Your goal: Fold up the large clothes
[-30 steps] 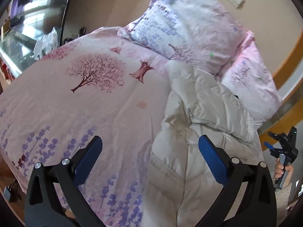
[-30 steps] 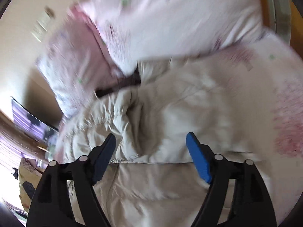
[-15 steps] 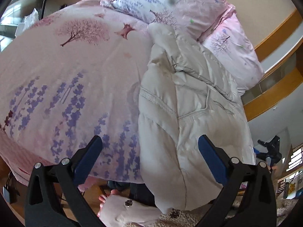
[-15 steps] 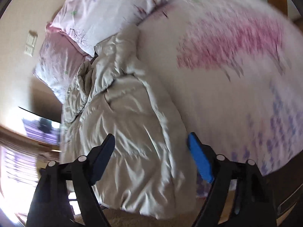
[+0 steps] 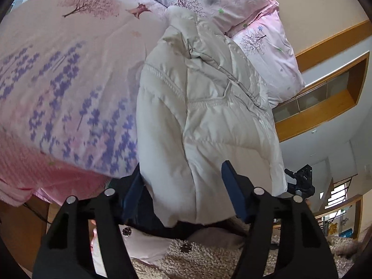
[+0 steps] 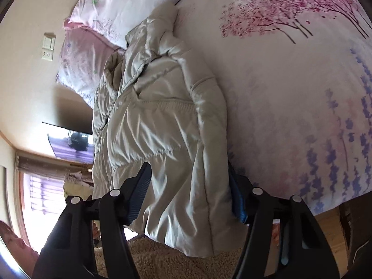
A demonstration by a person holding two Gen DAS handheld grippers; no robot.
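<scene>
Jacket point(image 5: 204, 107) on floral quilt point(image 5: 69, 74), pillows point(image 5: 262, 37) behind.

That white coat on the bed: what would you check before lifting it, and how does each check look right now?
1. Coat hem between the left gripper jaws: ok, fabric fills the gap.
2. Coat hem between the right gripper jaws: ok.
3. Jaws fully clamped: not ok, both are closing.
4. Only coat caught, no bedspread: cannot tell; one pad of each gripper is hidden behind the fabric.
5. Coat lying flat: not ok, its top is bunched near the pillows.
6. Room to fold on the bedspread: ok, bare beside the coat.
</scene>
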